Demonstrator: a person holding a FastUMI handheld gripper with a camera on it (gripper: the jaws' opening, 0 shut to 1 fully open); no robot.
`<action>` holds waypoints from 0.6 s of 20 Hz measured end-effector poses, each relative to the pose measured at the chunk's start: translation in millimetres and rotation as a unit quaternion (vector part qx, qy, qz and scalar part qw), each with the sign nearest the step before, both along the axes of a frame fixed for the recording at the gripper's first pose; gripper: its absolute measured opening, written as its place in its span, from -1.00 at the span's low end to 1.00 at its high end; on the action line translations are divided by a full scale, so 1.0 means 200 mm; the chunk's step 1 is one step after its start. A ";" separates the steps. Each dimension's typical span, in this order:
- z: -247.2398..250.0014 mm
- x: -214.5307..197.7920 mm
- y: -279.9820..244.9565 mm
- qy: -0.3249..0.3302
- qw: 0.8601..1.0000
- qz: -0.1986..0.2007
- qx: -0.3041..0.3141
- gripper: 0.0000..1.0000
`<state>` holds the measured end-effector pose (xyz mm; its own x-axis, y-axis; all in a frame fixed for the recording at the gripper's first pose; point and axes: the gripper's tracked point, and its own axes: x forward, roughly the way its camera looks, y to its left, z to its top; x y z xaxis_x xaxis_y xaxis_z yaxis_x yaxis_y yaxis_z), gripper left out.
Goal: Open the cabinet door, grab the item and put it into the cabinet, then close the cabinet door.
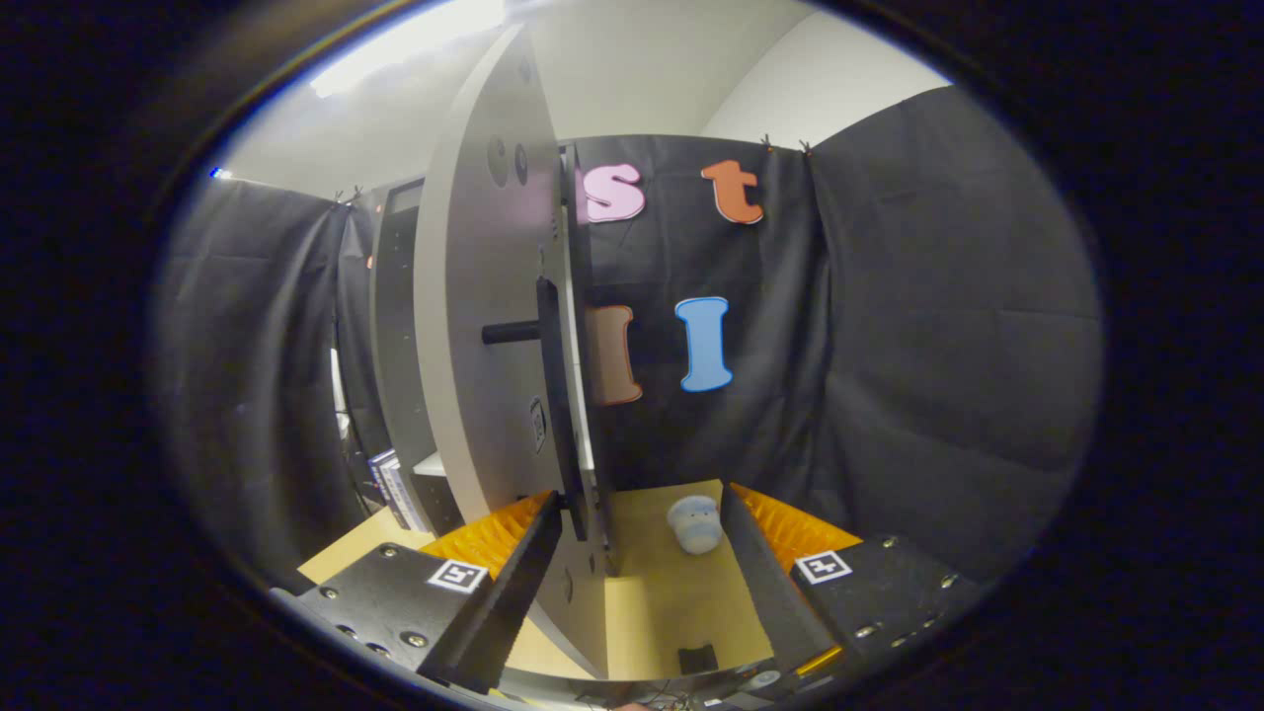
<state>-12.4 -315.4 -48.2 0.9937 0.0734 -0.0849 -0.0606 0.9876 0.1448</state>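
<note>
Now the claw (632, 583) hangs open, the cabinet door (484, 326) edge between its fingers, ajar. The item (694, 523) sits on the desk (662, 592) at one o'clock; swing the door wider first.

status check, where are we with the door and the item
Gripper open, fingers straddling the door's edge. Cabinet door swung open. Small pale item on the table beyond the fingers, untouched.

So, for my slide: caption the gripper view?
Hand-held gripper open around the cabinet door's edge, small toy on the table beyond.
</note>
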 end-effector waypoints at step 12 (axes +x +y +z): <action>0.01 0.03 0.44 0.002 0.990 0.134 0.046 0.95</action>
<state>-6.3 -228.2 -47.0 0.9370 0.3425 -0.0685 -0.3186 0.9184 0.2348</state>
